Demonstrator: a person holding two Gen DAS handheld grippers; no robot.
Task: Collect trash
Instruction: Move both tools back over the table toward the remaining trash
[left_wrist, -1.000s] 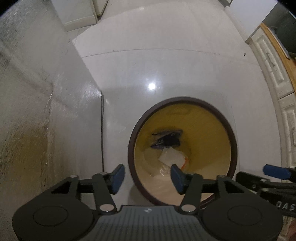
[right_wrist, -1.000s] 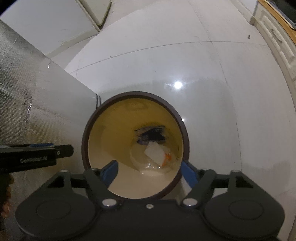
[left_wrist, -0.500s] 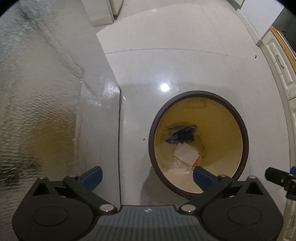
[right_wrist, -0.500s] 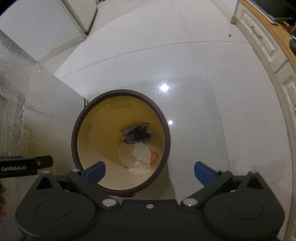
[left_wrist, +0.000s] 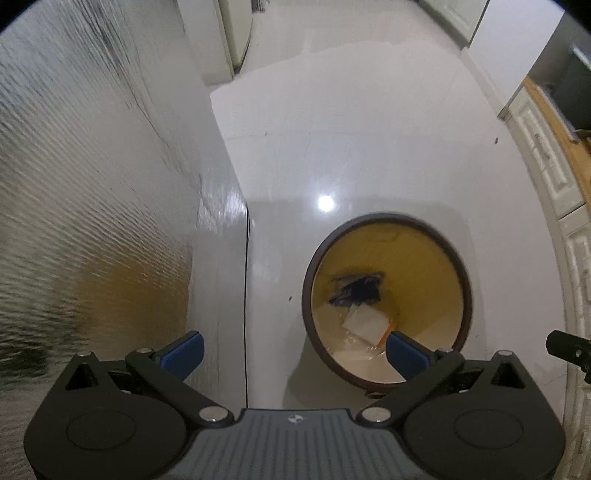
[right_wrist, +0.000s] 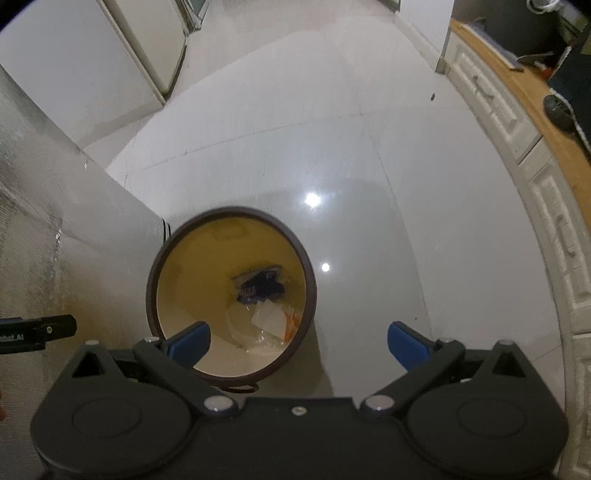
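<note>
A round bin (left_wrist: 458, 258) with a dark brown rim and yellow inside stands on the white floor. At its bottom lie a dark blue wrapper (left_wrist: 356, 290), a white paper piece (left_wrist: 364, 319) with an orange edge, and clear plastic. My left gripper (left_wrist: 295, 350) hangs open above the floor, left of the bin, nothing between its blue pads. My right gripper (right_wrist: 299, 341) is open too, high over the bin's (right_wrist: 177, 243) right side, empty. The same wrapper (right_wrist: 260, 286) and paper (right_wrist: 267, 315) show in the right wrist view.
A silvery textured appliance wall (left_wrist: 92, 184) rises close on the left of the bin. White cabinets with a wooden countertop (right_wrist: 524, 96) run along the right. A white door or unit (right_wrist: 147, 48) stands at the far left. Glossy floor tiles (right_wrist: 332, 129) stretch ahead.
Both grippers opened wide and rose away from the bin, which now looks smaller and lower in each view. The trash stays at the bin's bottom.
</note>
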